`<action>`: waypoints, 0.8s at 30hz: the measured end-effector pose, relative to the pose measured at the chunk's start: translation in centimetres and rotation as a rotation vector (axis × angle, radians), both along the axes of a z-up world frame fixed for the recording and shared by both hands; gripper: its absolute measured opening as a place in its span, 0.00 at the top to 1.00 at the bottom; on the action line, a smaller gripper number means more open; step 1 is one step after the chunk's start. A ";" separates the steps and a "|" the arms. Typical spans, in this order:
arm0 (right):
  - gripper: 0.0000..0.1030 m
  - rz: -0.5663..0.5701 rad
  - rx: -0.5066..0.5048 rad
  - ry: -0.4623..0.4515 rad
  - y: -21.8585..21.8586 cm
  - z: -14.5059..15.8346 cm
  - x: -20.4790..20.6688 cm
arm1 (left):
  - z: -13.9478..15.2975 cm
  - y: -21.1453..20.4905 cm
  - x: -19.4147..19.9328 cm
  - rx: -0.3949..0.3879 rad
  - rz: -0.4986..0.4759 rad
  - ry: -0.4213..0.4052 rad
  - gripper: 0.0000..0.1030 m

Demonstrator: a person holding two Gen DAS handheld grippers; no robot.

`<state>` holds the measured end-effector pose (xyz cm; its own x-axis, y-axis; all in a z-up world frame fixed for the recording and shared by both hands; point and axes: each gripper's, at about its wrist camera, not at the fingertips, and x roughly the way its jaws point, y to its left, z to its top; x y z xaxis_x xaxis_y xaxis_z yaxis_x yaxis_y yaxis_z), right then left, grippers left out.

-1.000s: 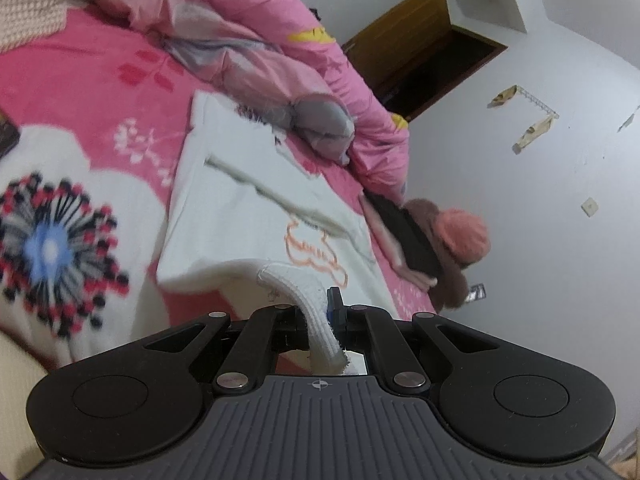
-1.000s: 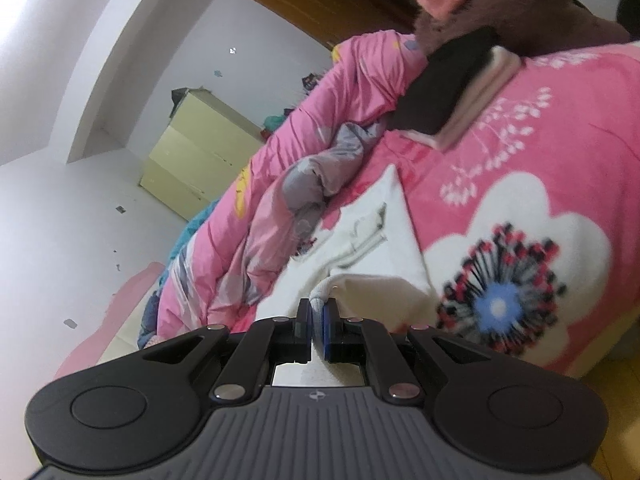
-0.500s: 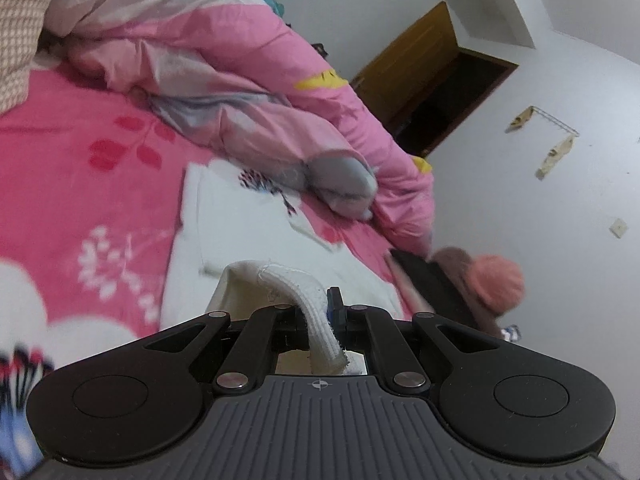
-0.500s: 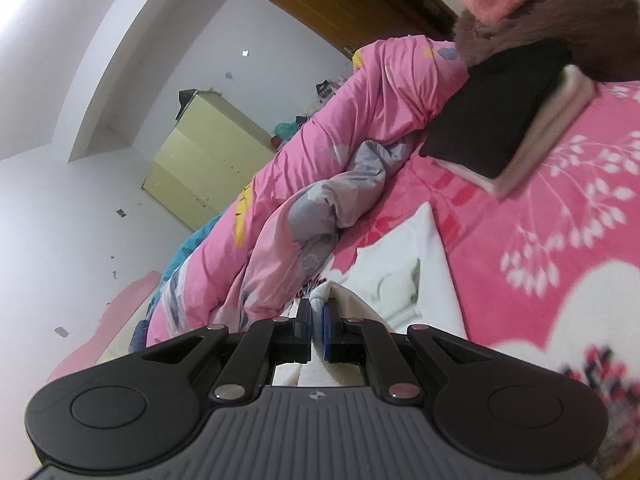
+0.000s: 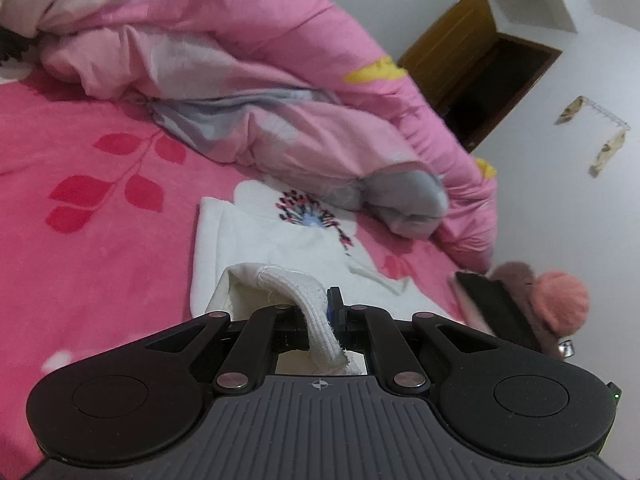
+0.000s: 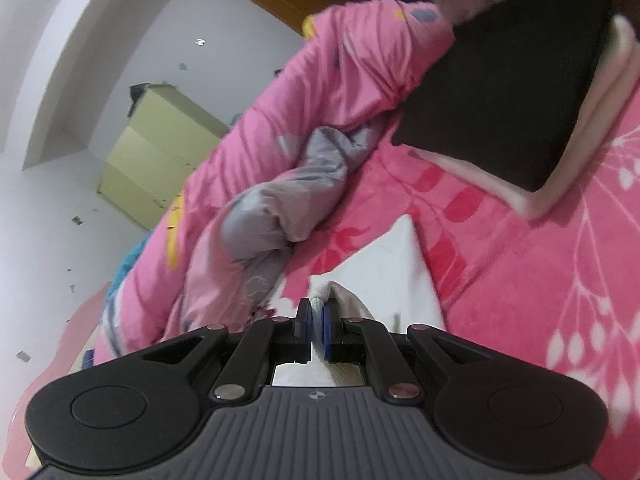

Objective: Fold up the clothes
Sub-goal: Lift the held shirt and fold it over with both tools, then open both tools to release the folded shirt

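A white garment (image 5: 256, 240) lies on the pink flowered bedspread (image 5: 80, 200), partly doubled over itself. My left gripper (image 5: 324, 308) is shut on its ribbed hem (image 5: 316, 320), which arches up out of the jaws and hangs back over them. In the right wrist view the same white garment (image 6: 392, 276) stretches ahead, and my right gripper (image 6: 317, 314) is shut on a bunched fold of it (image 6: 332, 290). Both held edges are lifted over the flat part of the garment, toward the quilt.
A rumpled pink and grey quilt (image 5: 280, 92) is heaped just beyond the garment. A folded black and white stack (image 6: 516, 92) with a brown furry item and a pink pompom (image 5: 560, 300) sits near the bed's end. A yellow cabinet (image 6: 152, 164) and a dark doorway (image 5: 496, 84) stand behind.
Both grippers have carried the held edges forward across the garment toward the quilt. Less of the flat white cloth shows ahead, and the black stack looms larger in the right wrist view.
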<state>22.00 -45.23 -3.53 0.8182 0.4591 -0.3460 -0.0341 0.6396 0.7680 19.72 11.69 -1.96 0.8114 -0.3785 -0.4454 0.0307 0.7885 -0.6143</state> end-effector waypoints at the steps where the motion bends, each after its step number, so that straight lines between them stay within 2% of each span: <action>1: 0.95 -0.001 0.000 0.010 0.0 -0.6 0.7 | -0.4 0.1 0.7 0.003 0.001 0.007 0.96; 6: 0.95 -0.006 0.016 0.075 -0.2 -3.5 3.5 | -2.4 0.6 3.3 -0.016 0.010 0.043 0.95; 11: 0.91 0.004 0.118 0.169 -1.1 -6.1 5.1 | -3.9 1.9 4.2 -0.121 0.015 0.119 0.91; 13: 0.81 0.008 0.174 0.193 -1.6 -6.7 5.2 | -4.2 2.5 4.2 -0.190 0.035 0.147 0.88; 14: 0.76 0.009 0.202 0.199 -1.9 -6.8 5.1 | -4.4 2.9 4.1 -0.238 0.047 0.158 0.82; 15: 0.65 0.004 0.226 0.196 -2.2 -6.8 5.0 | -4.5 3.3 3.9 -0.272 0.060 0.165 0.68; 16: 0.58 -0.002 0.248 0.194 -2.5 -6.7 4.8 | -4.3 3.5 3.7 -0.293 0.079 0.165 0.60; 17: 0.57 -0.012 0.263 0.196 -2.9 -6.5 4.4 | -4.0 3.6 3.2 -0.294 0.102 0.155 0.51; 20: 0.39 -0.040 0.274 0.199 -3.8 -5.8 3.0 | -2.2 3.4 2.0 -0.248 0.102 0.112 0.50; 21: 0.36 -0.047 0.278 0.196 -4.1 -5.6 2.4 | -1.6 3.3 1.5 -0.237 0.097 0.102 0.49; 24: 0.35 -0.049 0.314 0.190 -4.7 -5.1 0.1 | 0.3 2.8 -0.1 -0.211 0.069 0.087 0.45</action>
